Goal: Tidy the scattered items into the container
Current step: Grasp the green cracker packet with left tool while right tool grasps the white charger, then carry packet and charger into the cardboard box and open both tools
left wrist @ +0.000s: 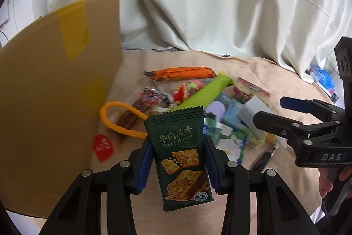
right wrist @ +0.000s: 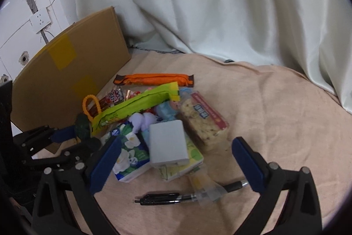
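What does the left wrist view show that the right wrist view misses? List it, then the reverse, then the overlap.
Left only: the print on the cracker packet clamped in the left claw, and a red sachet.
Right only: a pen between the open right claw's fingers, and a wall socket.
Both: the box, orange bar, green pack.

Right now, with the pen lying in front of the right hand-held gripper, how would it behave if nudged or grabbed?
The black pen is round and slim, so it may roll. It looks stiff and probably light. A crumpled clear wrapper lies over its middle and may drag along. The open right hand-held gripper would likely find its glossy barrel slippery.
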Tool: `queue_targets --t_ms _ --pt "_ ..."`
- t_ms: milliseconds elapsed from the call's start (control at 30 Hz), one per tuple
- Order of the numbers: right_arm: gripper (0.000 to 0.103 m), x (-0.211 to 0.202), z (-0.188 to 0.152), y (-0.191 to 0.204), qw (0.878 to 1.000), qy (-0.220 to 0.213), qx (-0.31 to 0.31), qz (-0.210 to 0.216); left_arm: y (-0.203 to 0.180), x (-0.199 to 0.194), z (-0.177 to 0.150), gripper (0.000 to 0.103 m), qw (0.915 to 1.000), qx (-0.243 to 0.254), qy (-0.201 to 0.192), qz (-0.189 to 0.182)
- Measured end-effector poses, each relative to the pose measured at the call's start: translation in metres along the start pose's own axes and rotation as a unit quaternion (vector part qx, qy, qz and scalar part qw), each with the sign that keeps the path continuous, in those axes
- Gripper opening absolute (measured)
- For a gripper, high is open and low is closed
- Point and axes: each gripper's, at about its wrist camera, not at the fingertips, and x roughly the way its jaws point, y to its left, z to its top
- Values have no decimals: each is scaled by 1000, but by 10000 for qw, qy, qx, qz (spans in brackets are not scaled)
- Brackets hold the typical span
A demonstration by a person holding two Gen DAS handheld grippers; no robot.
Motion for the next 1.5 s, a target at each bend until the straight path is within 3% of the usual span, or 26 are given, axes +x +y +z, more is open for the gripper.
queue_targets --t_ms 367,767,800,867,1033,1200,1500 --pt "71 13 -5 7 9993 239 -293 -77 10 0 0 45 9999 -97 19 24" --pt "63 19 -9 8 9988 337 -319 124 14 2 2 45 9999 -165 33 -4" --pt "60 22 -9 8 9988 364 -293 143 14 3 2 45 9999 -153 46 0" --pt "44 22 -10 7 9990 352 -279 59 14 4 2 45 9999 -151 56 5" --pt "43 17 -8 4 9985 365 -329 245 8 1 7 45 9999 -111 -41 -66" --pt "43 -15 1 1 9993 -71 -289 217 -7 -14 22 45 9993 -13 -315 -176" --pt "43 -52 19 -19 9990 -430 20 -75 -33 -38 58 45 9975 151 -683 -101"
